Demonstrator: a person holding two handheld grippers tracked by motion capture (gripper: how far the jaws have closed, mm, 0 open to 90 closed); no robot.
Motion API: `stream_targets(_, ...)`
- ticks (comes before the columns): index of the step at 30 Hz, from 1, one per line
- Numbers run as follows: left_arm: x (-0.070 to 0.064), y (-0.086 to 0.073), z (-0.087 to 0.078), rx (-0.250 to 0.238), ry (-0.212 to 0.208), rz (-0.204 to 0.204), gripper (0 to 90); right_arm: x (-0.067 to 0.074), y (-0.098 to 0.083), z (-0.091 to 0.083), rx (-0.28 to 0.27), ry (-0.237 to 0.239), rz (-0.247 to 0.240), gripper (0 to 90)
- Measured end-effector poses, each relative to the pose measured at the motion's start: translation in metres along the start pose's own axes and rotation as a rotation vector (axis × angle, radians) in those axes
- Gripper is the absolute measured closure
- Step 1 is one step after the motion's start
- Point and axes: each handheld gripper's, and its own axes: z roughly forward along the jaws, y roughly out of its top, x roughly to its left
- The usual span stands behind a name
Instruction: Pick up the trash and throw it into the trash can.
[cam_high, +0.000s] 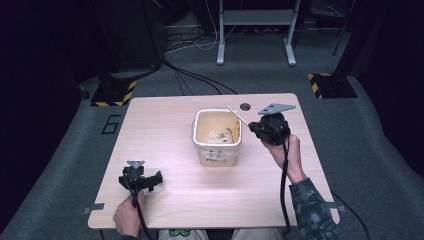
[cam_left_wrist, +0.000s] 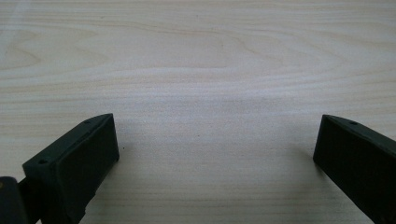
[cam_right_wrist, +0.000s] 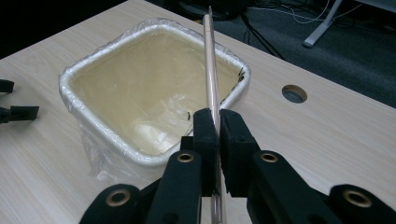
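A square cream bin (cam_high: 217, 137) lined with clear plastic stands at the middle of the wooden table (cam_high: 175, 185); bits of debris lie inside it. My right gripper (cam_high: 254, 127) is at the bin's right rim, shut on a thin pale stick (cam_high: 235, 114) that slants over the bin's far right corner. In the right gripper view the stick (cam_right_wrist: 210, 65) runs up from the closed jaws (cam_right_wrist: 216, 125) across the bin (cam_right_wrist: 93, 121). My left gripper (cam_high: 159, 178) rests low near the front left of the table, open, with bare wood between its fingers (cam_left_wrist: 74, 163).
A round cable hole (cam_high: 245, 106) sits in the table's far edge behind the bin. Past the table, stand bases with yellow-black tape (cam_high: 114, 93) and a metal frame (cam_high: 255, 30) are on the grey floor. Cables trail from both grippers.
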Motion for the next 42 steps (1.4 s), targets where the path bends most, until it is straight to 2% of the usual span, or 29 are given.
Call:
stream_targets(19, 0.0, 0.0, 0.0, -0.001, 0.0, 0.0, 0.0, 0.013, 0.014, 0.03, 0.058, 0.036, -0.032, 85.7)
stream_targets(20, 0.0, 0.0, 0.0, -0.001, 0.0, -0.001, 0.0, 0.016, 0.014, 0.032, 0.065, 0.036, -0.021, 85.7)
stream_targets(24, 0.0, 0.0, 0.0, -0.001, 0.0, -0.006, 0.0, 0.019, 0.016, 0.042, 0.085, 0.046, -0.047, 85.7)
stream_targets(34, 0.0, 0.0, 0.0, -0.002, 0.0, -0.006, 0.0, 0.034, 0.02, 0.06, 0.15, 0.077, -0.073, 85.7)
stream_targets(35, 0.0, 0.0, 0.0, -0.001, 0.0, -0.006, 0.0, 0.033, 0.021, 0.062, 0.144, 0.08, -0.091, 85.6)
stream_targets(36, 0.0, 0.0, 0.0, -0.001, 0.0, -0.006, 0.0, 0.035, 0.022, 0.063, 0.158, 0.082, -0.081, 85.6)
stream_targets(41, 0.0, 0.0, 0.0, -0.001, 0.0, -0.006, 0.0, 0.036, 0.025, 0.067, 0.167, 0.085, -0.096, 85.7)
stream_targets(42, 0.0, 0.0, 0.0, -0.001, 0.0, -0.006, 0.0, 0.037, 0.027, 0.069, 0.183, 0.087, -0.1, 85.6)
